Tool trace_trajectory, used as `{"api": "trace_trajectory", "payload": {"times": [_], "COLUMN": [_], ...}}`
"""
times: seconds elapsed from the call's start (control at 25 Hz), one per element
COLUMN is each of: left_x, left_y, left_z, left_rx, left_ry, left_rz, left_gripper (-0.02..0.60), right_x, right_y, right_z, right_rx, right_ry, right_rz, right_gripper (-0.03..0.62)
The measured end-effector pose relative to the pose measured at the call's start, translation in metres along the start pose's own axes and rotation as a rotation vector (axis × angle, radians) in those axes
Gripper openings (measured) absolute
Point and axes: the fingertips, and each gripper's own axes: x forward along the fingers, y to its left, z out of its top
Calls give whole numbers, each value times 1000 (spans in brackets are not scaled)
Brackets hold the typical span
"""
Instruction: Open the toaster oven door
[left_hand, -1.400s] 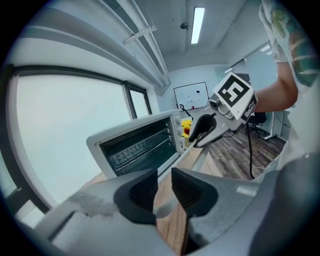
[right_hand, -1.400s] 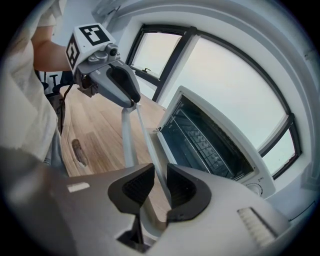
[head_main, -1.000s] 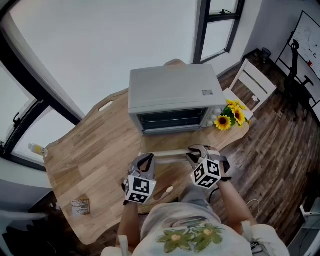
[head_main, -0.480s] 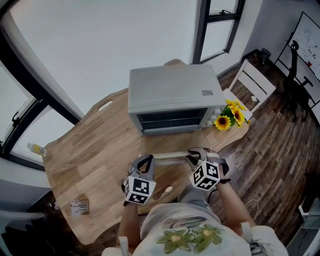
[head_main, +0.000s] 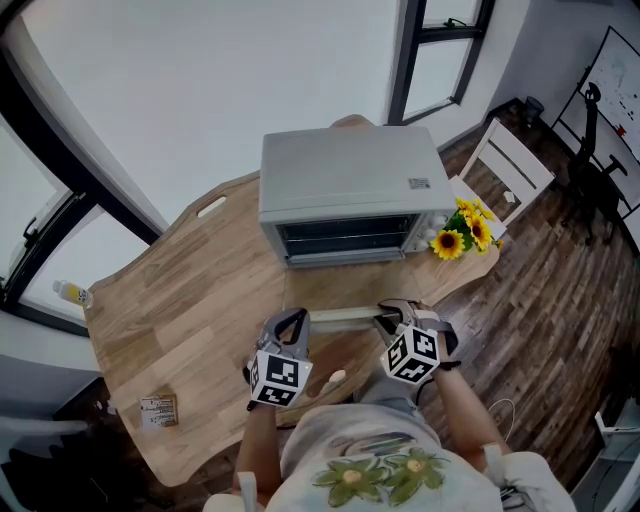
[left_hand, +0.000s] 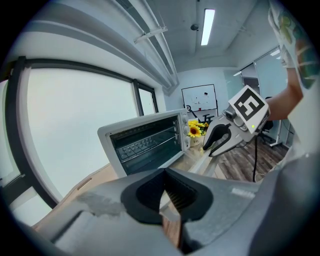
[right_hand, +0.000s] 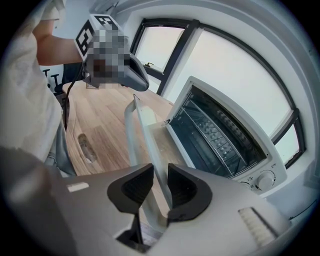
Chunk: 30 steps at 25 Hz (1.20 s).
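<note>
Here, the silver, box-shaped metal toaster oven (head_main: 350, 185) stood toward the far side of my pale wooden worktop (head_main: 190, 290). Its glass-paned door (head_main: 340, 290) was already swung down toward me and lay close to flat, the wire rack inside exposed.

The relation that mattered was at the door's front edge. The long, pale bar handle (right_hand: 150, 132) ran crosswise, from my left to my right, and passed straight between the jaws of my right gripper (right_hand: 160, 175), which I held at the handle's right end. Those jaws had just been opening and stood apart. The bar was between them and, as far as I could judge, there was a sliver of room beside the pads rather than a firm pinch.

My left gripper (left_hand: 164, 172) sat at the handle's left end with its jaws together, tips meeting. I could see nothing caught in them; the bar lay just beyond the tips.

Both grippers were side by side near the worktop's near edge, each pitched downward and pointing away from me toward the oven. A bunch of yellow sunflowers (head_main: 458, 232) stood just beside the oven's right end, well apart from either hand.

I judged the opening as good as done. What remained was for the right gripper to back off along its own line, toward me, so the bar slid out without dragging the door.
</note>
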Motion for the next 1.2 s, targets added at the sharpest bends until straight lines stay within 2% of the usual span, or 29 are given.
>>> {"api": "trace_trajectory", "payload": {"times": [1.2], "left_x": [3], "left_y": [-5], "left_z": [-8], "left_rx": [-9], "left_ry": [25], "left_rz": [-10], "left_gripper": [5], "right_x": [21], "right_y": [38], "right_z": [-25], "right_rx": [-15], "right_ry": [70], "right_rz": [115], "right_gripper": [110]}}
